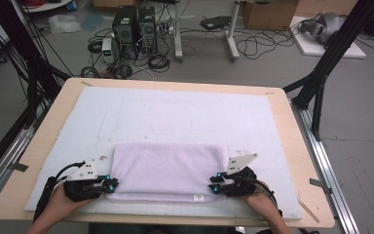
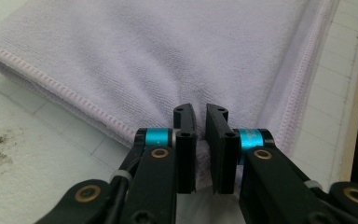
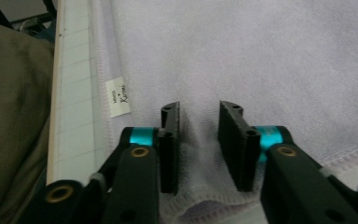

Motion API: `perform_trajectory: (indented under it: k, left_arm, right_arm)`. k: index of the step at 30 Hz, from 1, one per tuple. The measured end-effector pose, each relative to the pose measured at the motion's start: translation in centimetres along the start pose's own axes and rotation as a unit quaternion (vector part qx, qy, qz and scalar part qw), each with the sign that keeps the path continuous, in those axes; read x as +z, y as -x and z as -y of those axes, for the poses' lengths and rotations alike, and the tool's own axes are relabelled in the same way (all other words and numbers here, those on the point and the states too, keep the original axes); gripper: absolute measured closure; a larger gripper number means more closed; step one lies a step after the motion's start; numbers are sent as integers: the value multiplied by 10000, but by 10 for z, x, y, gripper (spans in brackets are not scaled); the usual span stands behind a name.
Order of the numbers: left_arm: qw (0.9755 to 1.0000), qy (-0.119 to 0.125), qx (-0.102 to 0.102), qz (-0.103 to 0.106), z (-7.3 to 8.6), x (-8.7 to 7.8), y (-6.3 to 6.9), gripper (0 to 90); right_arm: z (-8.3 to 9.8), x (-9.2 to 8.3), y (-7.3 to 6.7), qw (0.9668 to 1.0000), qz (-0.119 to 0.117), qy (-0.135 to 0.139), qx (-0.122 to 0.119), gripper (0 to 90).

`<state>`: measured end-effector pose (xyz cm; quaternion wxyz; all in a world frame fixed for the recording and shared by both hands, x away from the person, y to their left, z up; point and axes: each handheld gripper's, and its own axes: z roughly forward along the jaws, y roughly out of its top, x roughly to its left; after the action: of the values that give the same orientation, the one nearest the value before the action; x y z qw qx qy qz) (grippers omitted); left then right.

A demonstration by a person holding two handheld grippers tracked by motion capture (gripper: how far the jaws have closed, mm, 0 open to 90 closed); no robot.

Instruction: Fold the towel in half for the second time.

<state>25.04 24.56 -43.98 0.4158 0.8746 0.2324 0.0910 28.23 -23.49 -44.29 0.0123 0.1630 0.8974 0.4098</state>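
1. The towel (image 1: 168,170) lay folded into a wide band on the white mat (image 1: 126,112) at the near side of the table (image 1: 292,146), its long edges running left to right.
2. The left gripper (image 1: 111,184) sat at the towel's near-left corner. In the left gripper view its jaws stood narrow, almost together, with a pinch of cloth (image 2: 200,154) gathered between them, so it read as gripping the towel.
3. The right gripper (image 1: 215,184) sat at the near-right corner, just beside the small label (image 3: 119,97). In the right gripper view its jaws stood wider, with a hump of towel between them; I could not tell whether the pads pressed on it.
4. To do this step well, I judged that both grippers should hold all the layers at their corners, not the top one alone; the stitched hem (image 2: 51,91) showed several edges stacked there.
5. The right gripper probably needed to close further before any lift, or that corner might slip and the fold would go crooked.
6. Both hands should then rise together and carry the near edge away from the person, keeping the cloth taut between them so that no slack bunches in the middle.
7. The near edge should land square on the far edge, with the side hems in line, before either gripper lets go.
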Motion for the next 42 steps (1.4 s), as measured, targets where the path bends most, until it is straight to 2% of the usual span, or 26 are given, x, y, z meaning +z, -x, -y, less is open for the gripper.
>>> perform_trajectory:
  k: [2,4,6,8,9,10,11,12,13,14,18,20,22,23,24,25,26,27,29,30,31,36,39,40,42]
  left_arm:
    - [9999,120,-64,4,0,-5,0,799]
    - [9997,187,-107,64,-1,-9,1,684]
    - [9996,247,-86,72,-2,-12,3,618]
    - [9998,152,-24,85,-2,-8,5,613]
    - [9999,74,-12,82,-2,-4,6,616]
    - [9999,19,34,97,-1,0,6,671]
    - [9999,33,122,46,1,4,8,742]
    - [9999,57,131,57,1,4,8,798]
    - [9999,37,111,88,-1,3,7,829]
    - [9999,55,131,73,-3,0,7,842]
    - [9993,364,100,14,-9,-21,6,848]
    - [9990,414,131,68,-11,-29,10,850]
    - [9991,356,186,159,-9,-31,16,849]
    - [9992,265,152,263,-6,-28,18,843]
    - [9994,205,150,243,-4,-25,20,806]
    - [9996,181,125,188,-2,-23,20,703]
    - [9996,173,45,205,0,-22,17,641]
    - [9995,212,-37,230,0,-22,15,618]
    - [9994,275,-45,195,-2,-23,13,587]
    - [9993,326,-45,150,-5,-25,11,574]
    - [9993,359,-27,115,-7,-26,10,566]
    - [9975,575,-164,-372,-21,-24,-14,538]
    - [9952,629,-293,-686,-26,-19,-30,546]
    - [9941,619,-350,-823,-29,-15,-38,548]
    - [9926,635,-416,-947,-33,-10,-48,553]
  right_arm:
    - [-2,-3,1,10000,-21,37,84,649]
    - [-2,-9,-1,9998,-39,171,131,626]
    - [-2,-13,-3,9997,-89,210,74,606]
    - [0,-11,-4,9999,-109,106,41,603]
    - [1,-6,-4,9999,-126,-16,59,604]
    - [3,-3,-4,9999,-102,-46,22,627]
    - [3,-3,-5,10000,-62,-19,-55,675]
    - [1,-3,-5,9999,-1,-74,-145,759]
    - [1,-4,-5,9999,-23,-92,-129,827]
    - [0,-5,-4,9998,-88,-106,-142,851]
    - [-5,-17,-3,9997,-120,133,-140,864]
    - [-10,-29,-8,9990,-177,364,-186,864]
    - [-11,-34,-13,9987,-277,344,-241,862]
    - [-10,-34,-15,9986,-383,262,-241,852]
    - [-7,-30,-16,9986,-470,171,-188,762]
    - [-4,-28,-16,9988,-455,140,-60,689]
    - [-3,-27,-14,9985,-522,145,42,675]
    - [-2,-28,-11,9981,-543,266,100,650]
    - [-4,-31,-6,9976,-447,485,196,624]
    - [-6,-32,-3,9977,-391,505,218,607]
    - [-9,-33,0,9980,-245,544,212,588]
    - [-23,-32,23,9973,342,556,342,536]
    - [-32,-30,39,9959,619,533,395,514]
    - [-33,-29,43,9956,655,533,414,502]
    - [-38,-25,57,9944,738,539,538,490]
